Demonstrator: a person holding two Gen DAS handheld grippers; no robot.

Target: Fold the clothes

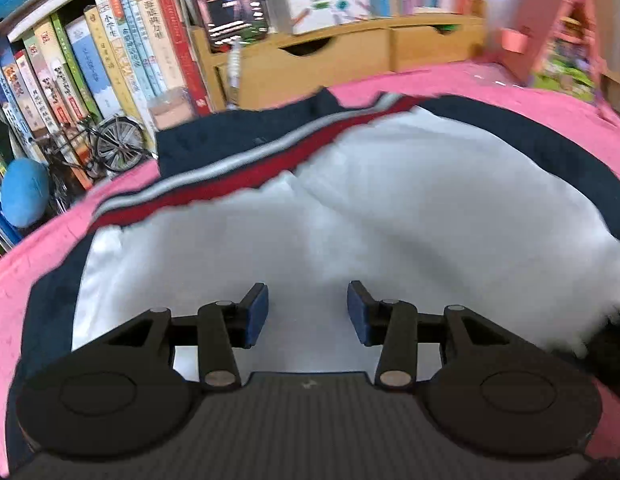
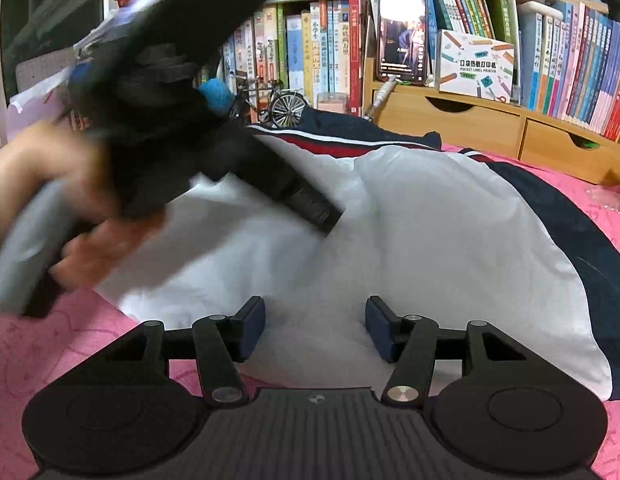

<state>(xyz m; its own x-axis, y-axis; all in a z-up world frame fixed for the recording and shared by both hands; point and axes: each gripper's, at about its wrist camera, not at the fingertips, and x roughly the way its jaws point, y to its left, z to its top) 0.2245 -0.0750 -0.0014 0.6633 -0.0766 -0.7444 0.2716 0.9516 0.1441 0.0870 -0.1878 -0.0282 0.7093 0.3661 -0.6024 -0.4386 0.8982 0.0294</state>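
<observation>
Your left tool (image 1: 307, 312) and right tool (image 2: 315, 330) both gaped empty over the jacket's (image 2: 410, 240) white lining, near its edge

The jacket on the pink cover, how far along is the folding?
Early. The jacket lies spread, white lining up, on the pink cover; no finished fold shows. Both the left tool and right tool are open over the lining, gripping nothing. All folds seem to remain.

Left gripper (image 2: 322, 216) and holding hand (image 2: 42, 184): motion-blurred, fingertips indistinct; jacket (image 2: 430, 240): left part hidden behind them, right side cut off by frame edge.
</observation>
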